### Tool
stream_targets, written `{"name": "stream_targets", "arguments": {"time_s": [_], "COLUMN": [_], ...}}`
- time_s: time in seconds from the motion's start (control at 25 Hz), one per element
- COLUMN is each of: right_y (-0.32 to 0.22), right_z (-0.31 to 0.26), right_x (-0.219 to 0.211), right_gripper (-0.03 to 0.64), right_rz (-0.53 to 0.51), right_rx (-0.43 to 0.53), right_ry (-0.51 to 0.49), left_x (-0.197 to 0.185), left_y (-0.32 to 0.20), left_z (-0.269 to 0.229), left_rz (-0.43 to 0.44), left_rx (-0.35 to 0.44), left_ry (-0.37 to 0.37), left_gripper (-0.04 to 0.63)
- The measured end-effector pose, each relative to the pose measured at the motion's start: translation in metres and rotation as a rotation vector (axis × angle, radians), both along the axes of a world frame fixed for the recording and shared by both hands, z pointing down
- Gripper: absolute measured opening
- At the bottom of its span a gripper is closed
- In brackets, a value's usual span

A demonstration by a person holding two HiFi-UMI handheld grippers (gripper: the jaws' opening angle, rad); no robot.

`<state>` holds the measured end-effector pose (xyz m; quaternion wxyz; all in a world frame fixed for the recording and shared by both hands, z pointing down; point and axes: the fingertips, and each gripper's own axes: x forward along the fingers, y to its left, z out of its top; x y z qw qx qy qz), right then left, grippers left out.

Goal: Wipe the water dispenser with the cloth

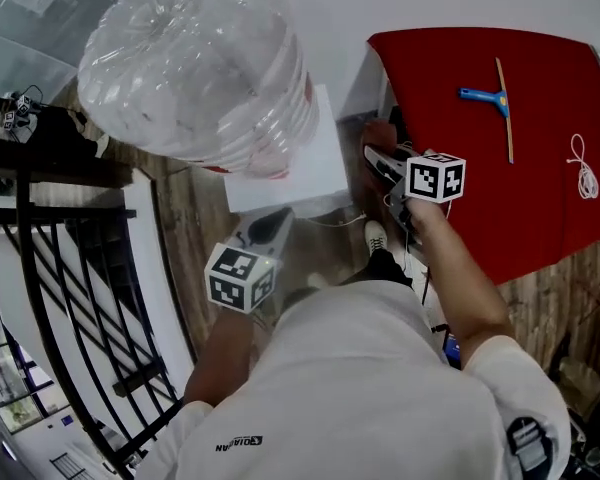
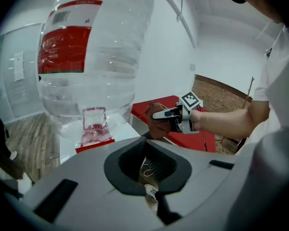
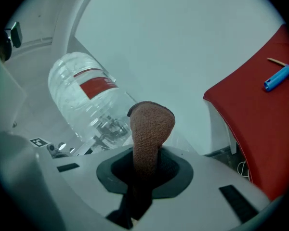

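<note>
The water dispenser is a white cabinet with a big clear bottle upside down on top; the bottle carries a red label. My right gripper is shut on a brown cloth and holds it up beside the dispenser's right side. In the right gripper view the cloth rises from the jaws with the bottle behind it. My left gripper hovers in front of the dispenser, jaws together with nothing between them. From the left gripper view the right gripper and cloth show past the dispenser top.
A red-covered table stands right of the dispenser, with a blue-handled tool, a thin stick and a white cord on it. A black metal railing runs along the left. My shoe is on the wooden floor below.
</note>
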<state>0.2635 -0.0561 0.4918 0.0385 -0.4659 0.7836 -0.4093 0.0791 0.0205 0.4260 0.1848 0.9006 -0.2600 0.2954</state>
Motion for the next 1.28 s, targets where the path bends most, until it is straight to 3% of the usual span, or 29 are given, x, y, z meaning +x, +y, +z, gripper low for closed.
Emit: {"name": "stream_targets", "arguments": {"time_s": [0.24, 0.48, 0.8, 1.28], "right_y": [-0.060, -0.099, -0.135, -0.152], "right_z": [0.039, 0.055, 0.095, 0.221], "right_x": [0.006, -0.015, -0.005, 0.009], "right_gripper": [0.055, 0.055, 0.055, 0.055], "right_rz": [-0.070, -0.133, -0.148, -0.110], "right_rx": [-0.073, -0.070, -0.087, -0.206], "right_ry": [-0.115, -0.154, -0.103, -0.017], "left_x": [0.041, 0.063, 0.092, 0.098], "left_y": [-0.017, -0.006, -0.013, -0.019], "left_z": [0.019, 0.041, 0.056, 0.070], "left_rz": [-0.010, -0.007, 0.018, 0.001], "left_rx": [-0.017, -0.071, -0.096, -0.164], "left_ry": [-0.093, -0.154, -0.161, -0.162], "left_gripper": [-0.011, -0.011, -0.011, -0.011]}}
